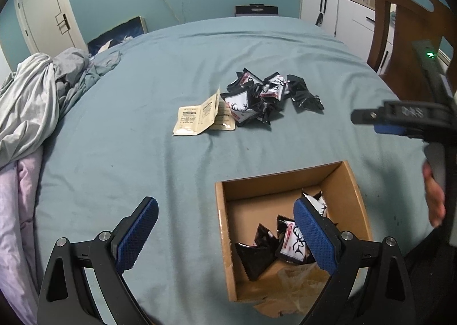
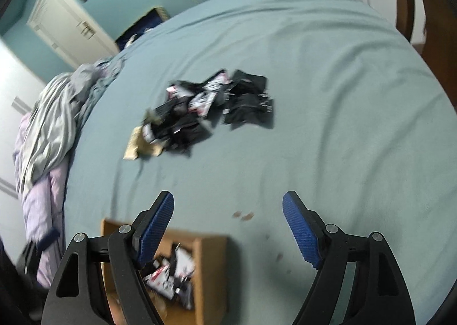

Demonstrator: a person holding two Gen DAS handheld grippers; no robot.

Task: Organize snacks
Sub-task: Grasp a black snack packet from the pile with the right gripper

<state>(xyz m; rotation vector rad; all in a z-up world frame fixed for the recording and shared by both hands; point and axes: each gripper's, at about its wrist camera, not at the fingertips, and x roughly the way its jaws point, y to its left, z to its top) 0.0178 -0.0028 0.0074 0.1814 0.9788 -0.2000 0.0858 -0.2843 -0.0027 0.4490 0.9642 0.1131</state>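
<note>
My right claw gapes empty above the blue-green bedsheet, angled toward the black-and-white foil snack packets awaiting the open brown cardboard box, my left claw released too.

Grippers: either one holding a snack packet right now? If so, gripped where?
Nothing held. Left gripper and right gripper are both open and empty.

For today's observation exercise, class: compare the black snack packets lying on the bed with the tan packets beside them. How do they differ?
The black snack packets are dark and glossy with white antler-print panels; the tan packets are pale beige with small printed text. The black ones are puffy, crumpled and heaped in a loose pile; the tan ones are thin, flat sachets, one propped at an angle. The black ones are many; the tan ones few. Both lie on the blue bedsheet, outside the cardboard box.
</note>
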